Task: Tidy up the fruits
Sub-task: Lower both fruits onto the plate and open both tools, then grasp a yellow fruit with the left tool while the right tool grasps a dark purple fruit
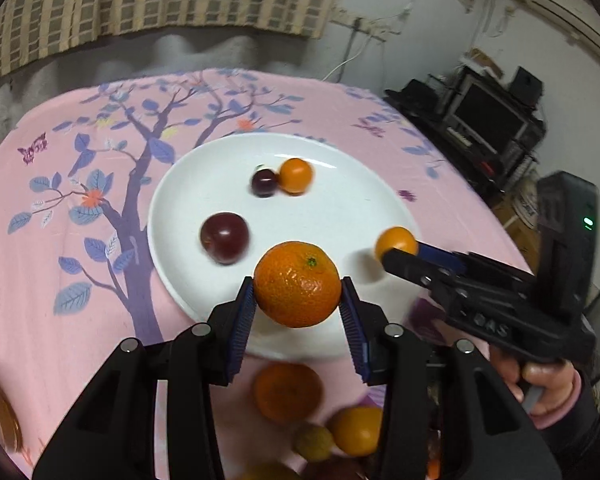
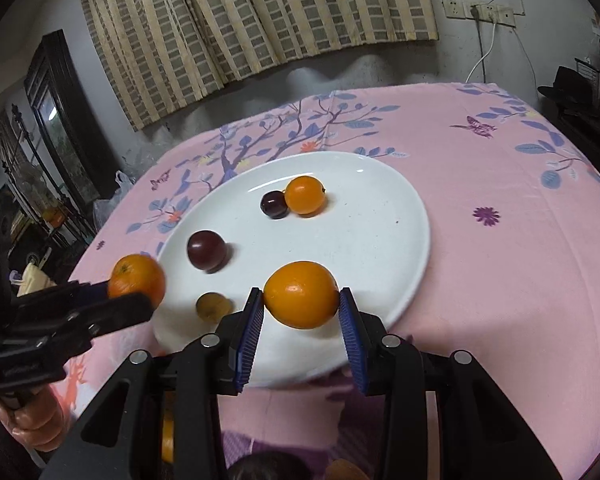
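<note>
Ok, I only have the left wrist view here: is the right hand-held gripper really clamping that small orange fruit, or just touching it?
Observer: Clamped. The right wrist view shows both blue pads of the right hand-held gripper pressing the orange fruit.
Operator: Anything on the plate I'm missing?
Observer: Yes, a small yellowish-brown fruit lies at the near left of the plate. The mandarin you hold probably blocks it.

Two dark plums [image 1: 224, 238] and small orange [image 1: 296, 176] on white plate [image 1: 360, 208]; two oranges aloft
</note>
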### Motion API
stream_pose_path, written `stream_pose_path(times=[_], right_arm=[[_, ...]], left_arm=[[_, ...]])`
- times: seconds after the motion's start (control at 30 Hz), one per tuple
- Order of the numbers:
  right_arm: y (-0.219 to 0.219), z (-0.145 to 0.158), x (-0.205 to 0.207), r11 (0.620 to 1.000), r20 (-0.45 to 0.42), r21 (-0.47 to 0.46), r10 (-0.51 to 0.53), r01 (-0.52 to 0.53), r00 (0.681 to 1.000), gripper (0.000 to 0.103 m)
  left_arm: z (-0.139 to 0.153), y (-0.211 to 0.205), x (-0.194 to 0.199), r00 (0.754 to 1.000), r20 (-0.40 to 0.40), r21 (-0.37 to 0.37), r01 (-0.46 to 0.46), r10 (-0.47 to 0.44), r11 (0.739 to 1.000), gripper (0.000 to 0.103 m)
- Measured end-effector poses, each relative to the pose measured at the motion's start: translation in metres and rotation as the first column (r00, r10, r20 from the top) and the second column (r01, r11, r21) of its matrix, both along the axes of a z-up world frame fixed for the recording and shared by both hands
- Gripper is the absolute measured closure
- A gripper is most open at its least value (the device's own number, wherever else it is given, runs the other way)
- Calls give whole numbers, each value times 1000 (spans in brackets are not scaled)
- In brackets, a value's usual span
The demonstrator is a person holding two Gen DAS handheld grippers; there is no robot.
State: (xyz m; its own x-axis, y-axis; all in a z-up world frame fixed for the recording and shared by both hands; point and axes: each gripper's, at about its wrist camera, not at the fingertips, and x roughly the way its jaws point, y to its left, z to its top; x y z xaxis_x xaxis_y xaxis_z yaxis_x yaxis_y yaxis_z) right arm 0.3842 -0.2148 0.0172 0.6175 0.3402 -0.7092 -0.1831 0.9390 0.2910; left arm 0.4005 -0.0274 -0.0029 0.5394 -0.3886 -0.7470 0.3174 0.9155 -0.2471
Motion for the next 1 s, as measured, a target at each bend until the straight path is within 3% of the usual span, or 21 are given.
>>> stream_pose_path(times=[0.13, 0.23, 0.3, 0.4, 0.5, 0.6, 0.8, 1.0], right_arm=[[6, -3, 5, 1000, -8, -13, 21, -21, 1000, 63], [4, 1, -3, 1000, -9, -7, 26, -26, 1000, 59], [1, 9, -16, 1000, 7, 5, 31, -31, 999, 59], [-1, 24, -40, 999, 40, 21, 47, -48, 998, 56], [2, 35, -76, 995, 85, 12, 97, -98, 992, 47], [20, 33, -112, 980, 98, -39, 198, -195, 975, 44], [66, 19, -151, 907, 87, -220, 385, -359, 919, 44], [80, 13, -163, 866, 55, -273, 449, -419, 892, 44]], left_arm=[[-15, 1, 17, 999, -49, 25, -18, 19, 1000, 59], [-14, 4, 10, 999, -22, 39, -44, 45, 998, 39], [-5, 8, -4, 998, 11, 46, -56, 55, 997, 34], [8, 21, -34, 995, 59, 34, -81, 79, 996, 18], [11, 36, -72, 988, 102, 38, -120, 116, 992, 9], [8, 46, -98, 988, 96, 58, -128, 122, 990, 9], [1, 79, -132, 981, 80, -16, -179, 180, 984, 8], [-3, 98, -138, 973, 50, -55, -222, 225, 973, 8]])
